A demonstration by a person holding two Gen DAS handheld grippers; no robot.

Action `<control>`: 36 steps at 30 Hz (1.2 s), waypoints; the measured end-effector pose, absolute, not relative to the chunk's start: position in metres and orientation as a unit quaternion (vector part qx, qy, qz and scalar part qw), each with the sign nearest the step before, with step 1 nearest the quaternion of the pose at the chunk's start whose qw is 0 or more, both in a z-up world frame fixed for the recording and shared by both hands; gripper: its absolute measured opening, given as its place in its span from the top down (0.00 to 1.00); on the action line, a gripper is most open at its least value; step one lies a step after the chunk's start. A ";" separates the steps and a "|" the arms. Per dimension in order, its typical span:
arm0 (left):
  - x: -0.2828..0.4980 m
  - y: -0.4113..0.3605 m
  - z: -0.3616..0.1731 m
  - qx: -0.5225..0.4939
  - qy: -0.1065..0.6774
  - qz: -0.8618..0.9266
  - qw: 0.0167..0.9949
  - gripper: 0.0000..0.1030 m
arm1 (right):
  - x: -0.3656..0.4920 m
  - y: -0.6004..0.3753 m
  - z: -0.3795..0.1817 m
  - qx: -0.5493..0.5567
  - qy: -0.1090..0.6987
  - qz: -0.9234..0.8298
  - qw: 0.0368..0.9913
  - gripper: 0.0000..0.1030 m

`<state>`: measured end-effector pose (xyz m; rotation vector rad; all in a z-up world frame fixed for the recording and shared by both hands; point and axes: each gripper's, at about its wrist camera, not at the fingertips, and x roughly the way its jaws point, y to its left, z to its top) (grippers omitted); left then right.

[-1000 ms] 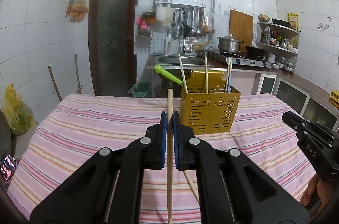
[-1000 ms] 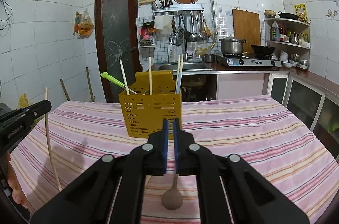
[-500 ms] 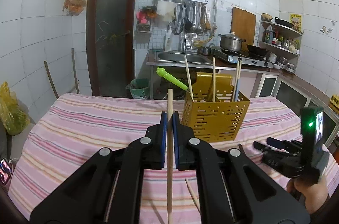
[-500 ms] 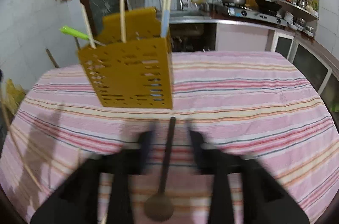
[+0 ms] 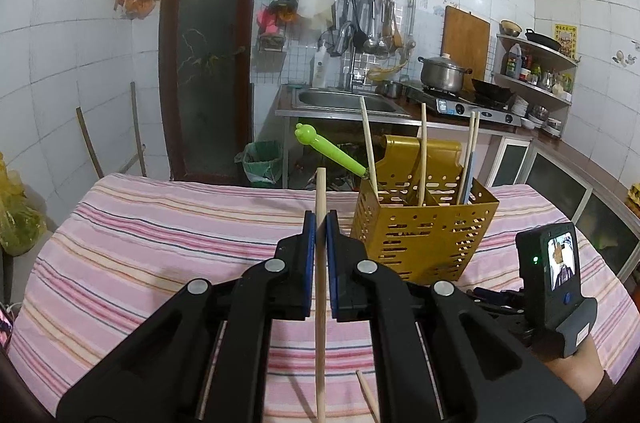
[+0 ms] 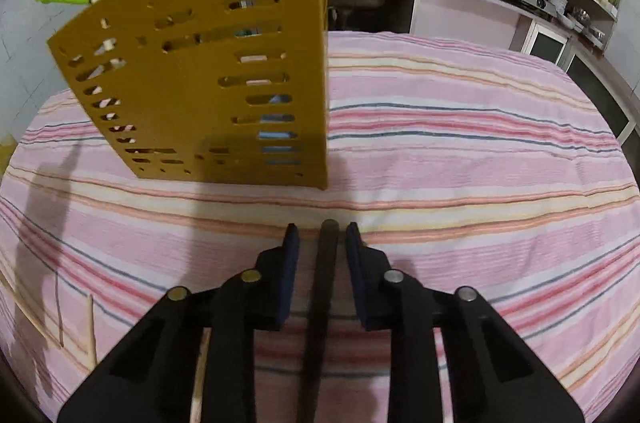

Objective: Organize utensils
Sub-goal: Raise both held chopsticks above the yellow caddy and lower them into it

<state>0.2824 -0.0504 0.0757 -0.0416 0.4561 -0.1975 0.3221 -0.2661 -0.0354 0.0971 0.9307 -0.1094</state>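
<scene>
My left gripper [image 5: 320, 219] is shut on a wooden chopstick [image 5: 320, 303], held upright just left of the yellow perforated utensil holder [image 5: 424, 235]. The holder carries several chopsticks and a green-handled utensil [image 5: 332, 153]. My right gripper [image 6: 322, 235] points down at the table, close in front of the holder [image 6: 208, 71]. Its jaws are closing around the dark spoon handle [image 6: 324, 283], which lies between them with a thin gap on each side. The spoon's bowl is hidden under the gripper. In the left wrist view, the right gripper's camera unit [image 5: 554, 275] sits low beside the holder.
The table wears a pink striped cloth [image 6: 460, 143]. Loose chopsticks lie on it near the front [image 5: 368, 395] and at the left [image 6: 91, 327]. Behind the table stand a sink counter [image 5: 344, 103], a stove with a pot [image 5: 442, 73] and a green bin [image 5: 262, 161].
The right gripper tipped down toward the table, opened, and now straddles the spoon handle with narrower jaws. The left gripper carried its chopstick closer to the holder.
</scene>
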 end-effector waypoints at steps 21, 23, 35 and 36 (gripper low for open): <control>0.286 -0.071 0.091 -0.019 0.201 -0.108 0.973 0.96 | 0.232 -0.262 0.061 0.071 0.207 -0.024 0.976 0.90; 0.283 -0.074 0.094 -0.020 0.196 -0.111 0.974 0.96 | 0.229 -0.260 0.068 0.061 0.188 -0.028 0.980 0.90; 0.283 -0.093 0.150 -0.028 0.140 -0.139 0.980 0.96 | 0.236 -0.267 0.147 0.058 0.098 -0.021 0.993 0.91; 0.285 -0.095 0.161 -0.032 0.130 -0.144 0.981 0.96 | 0.240 -0.268 0.156 0.058 0.089 -0.021 0.994 0.91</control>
